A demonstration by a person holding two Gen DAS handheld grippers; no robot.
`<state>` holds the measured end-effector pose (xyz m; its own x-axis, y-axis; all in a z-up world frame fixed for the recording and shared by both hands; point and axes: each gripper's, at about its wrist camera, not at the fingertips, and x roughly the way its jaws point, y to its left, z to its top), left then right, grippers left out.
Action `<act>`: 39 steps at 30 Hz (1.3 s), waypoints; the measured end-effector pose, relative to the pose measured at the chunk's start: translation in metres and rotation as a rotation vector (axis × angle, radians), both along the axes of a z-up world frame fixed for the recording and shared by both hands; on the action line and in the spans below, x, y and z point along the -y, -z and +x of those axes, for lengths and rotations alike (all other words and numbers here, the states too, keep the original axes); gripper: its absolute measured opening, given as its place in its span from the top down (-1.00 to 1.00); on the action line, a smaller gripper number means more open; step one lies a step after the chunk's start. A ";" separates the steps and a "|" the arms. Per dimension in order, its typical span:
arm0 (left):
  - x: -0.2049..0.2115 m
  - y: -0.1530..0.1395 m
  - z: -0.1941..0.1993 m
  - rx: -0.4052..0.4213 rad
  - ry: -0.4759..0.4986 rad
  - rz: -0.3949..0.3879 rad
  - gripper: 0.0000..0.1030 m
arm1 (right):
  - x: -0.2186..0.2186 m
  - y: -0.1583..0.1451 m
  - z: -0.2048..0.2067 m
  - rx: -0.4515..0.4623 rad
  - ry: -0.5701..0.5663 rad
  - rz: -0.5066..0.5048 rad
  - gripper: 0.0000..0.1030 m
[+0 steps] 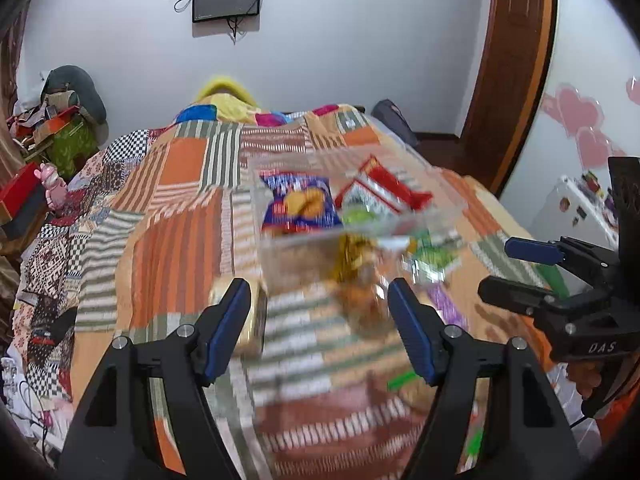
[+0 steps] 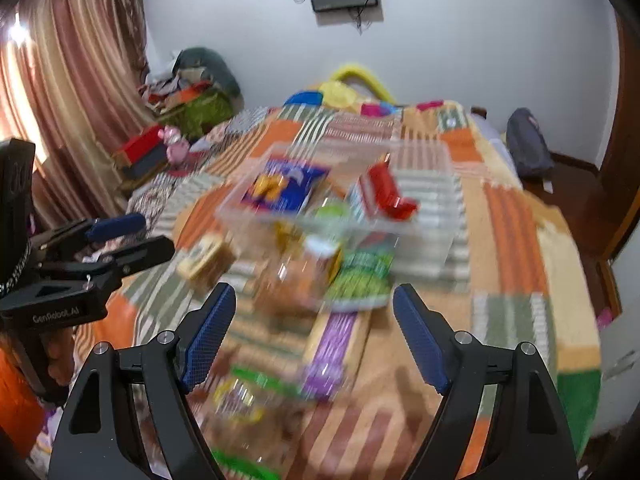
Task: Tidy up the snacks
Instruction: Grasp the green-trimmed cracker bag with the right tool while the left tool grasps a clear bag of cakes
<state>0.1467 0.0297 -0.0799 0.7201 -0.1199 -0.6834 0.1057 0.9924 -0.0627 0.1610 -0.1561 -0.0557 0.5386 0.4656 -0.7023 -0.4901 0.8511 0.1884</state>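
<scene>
Both pairs of tongs are held spread wide above a bed covered by a patchwork quilt (image 1: 180, 184), and nothing is gripped by either; the left tongs (image 1: 318, 300) are poised over a blurred brownish snack bag (image 1: 360, 300), while the right tongs (image 2: 314, 308) are seen hovering over the same heap from the other side; the wide spread is judged to be kept so that a loose packet can be straddled from above.

A clear plastic container (image 1: 452, 208) is set on the quilt just beyond the loose snacks, presumably as the destination; a blue packet (image 1: 300, 204) and a red-and-white packet (image 1: 380, 188) are already lain inside it, side by side. Outside it, near its front wall, a green packet (image 2: 360, 280), a purple packet (image 2: 332, 348) and a small tan packet (image 2: 204, 260) are left on the quilt; the brownish bag (image 2: 296, 284) is found between the tan and green ones; more wrappers lie nearer the right camera, but are too blurred to be named.

The sorting is judged partly done; a descent onto one loose packet is probably called for next; thin crinkly wrappers on soft bedding may slip or be pinched together with the quilt.
</scene>
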 end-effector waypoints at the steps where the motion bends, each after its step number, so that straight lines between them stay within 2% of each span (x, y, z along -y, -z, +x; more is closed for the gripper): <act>1: 0.000 0.003 -0.007 -0.005 0.006 0.000 -0.38 | -0.002 0.004 -0.005 -0.013 -0.004 -0.002 -0.53; 9: 0.000 0.024 -0.049 -0.039 0.023 -0.014 -0.38 | -0.021 0.043 -0.026 -0.146 -0.053 -0.025 -0.53; 16: -0.006 0.041 -0.061 -0.080 0.019 -0.035 -0.38 | -0.033 0.070 -0.029 -0.210 -0.065 -0.072 -0.53; 18: -0.008 0.044 -0.062 -0.085 0.013 -0.042 -0.38 | -0.034 0.075 -0.028 -0.227 -0.073 -0.074 -0.31; 19: -0.010 0.045 -0.062 -0.089 0.010 -0.047 -0.38 | -0.033 0.075 -0.027 -0.230 -0.076 -0.070 -0.27; 21: -0.011 0.046 -0.061 -0.093 0.006 -0.052 -0.38 | -0.032 0.073 -0.029 -0.221 -0.080 -0.065 -0.10; 24: -0.010 0.046 -0.057 -0.095 0.002 -0.057 -0.38 | -0.026 0.066 -0.031 -0.211 -0.090 -0.038 -0.05; 32: 0.006 0.040 -0.036 -0.093 0.028 -0.066 -0.42 | 0.002 0.040 -0.038 -0.138 -0.058 0.038 -0.03; 39: 0.030 0.054 0.002 -0.135 0.066 -0.078 -0.45 | 0.034 0.020 -0.025 -0.059 0.033 0.040 -0.04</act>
<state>0.1491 -0.0005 -0.1340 0.6109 -0.2205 -0.7603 0.1556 0.9751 -0.1578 0.1364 -0.1897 -0.0759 0.5123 0.4761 -0.7148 -0.4486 0.8581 0.2500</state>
